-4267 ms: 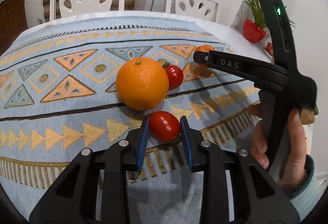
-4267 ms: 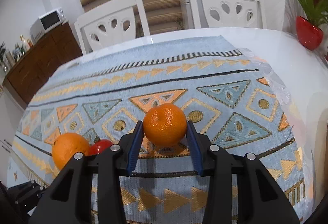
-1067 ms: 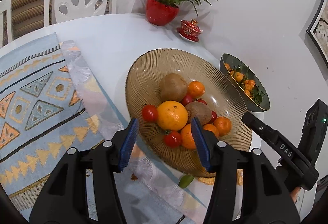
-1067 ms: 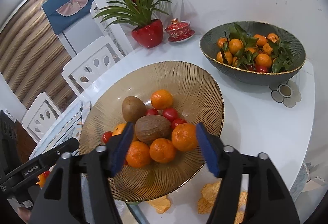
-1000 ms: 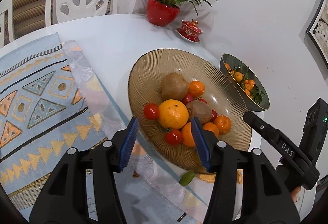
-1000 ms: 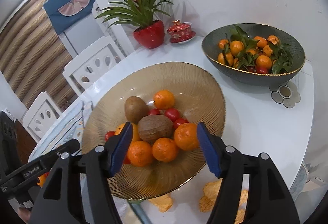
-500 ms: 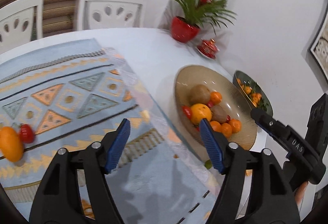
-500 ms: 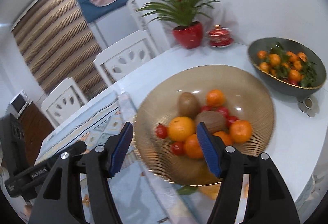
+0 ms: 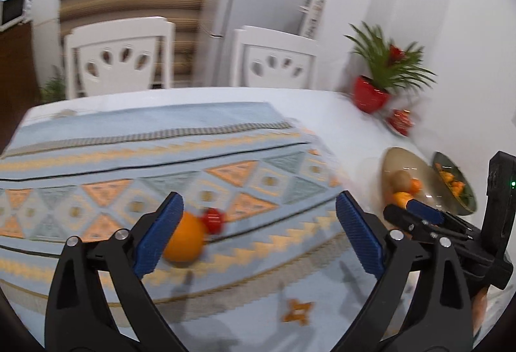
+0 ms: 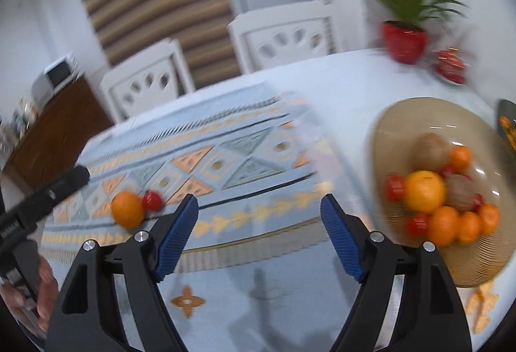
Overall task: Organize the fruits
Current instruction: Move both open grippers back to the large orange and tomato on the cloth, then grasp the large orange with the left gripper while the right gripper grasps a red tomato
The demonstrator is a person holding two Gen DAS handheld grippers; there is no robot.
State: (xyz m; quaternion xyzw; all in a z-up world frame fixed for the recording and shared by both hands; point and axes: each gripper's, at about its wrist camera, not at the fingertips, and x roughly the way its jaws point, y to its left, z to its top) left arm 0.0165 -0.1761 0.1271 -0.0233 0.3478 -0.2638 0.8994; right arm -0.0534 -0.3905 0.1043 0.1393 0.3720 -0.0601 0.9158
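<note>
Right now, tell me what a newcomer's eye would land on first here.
The ribbed golden bowl at the table's right, heaped with oranges, tomatoes and kiwis. Next, a lone orange touching a red tomato on the patterned blue tablecloth, left of centre. Both grippers, left gripper and right gripper, hover open and empty.

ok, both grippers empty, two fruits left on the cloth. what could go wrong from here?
1. The orange and tomato lie touching on the patterned cloth, so closing on one may nudge the other into a roll.
2. The tan bowl already holds a heap of fruit, so another piece might slide off it.
3. The left gripper and right gripper are both open and aimed the same way, and could collide.
</note>
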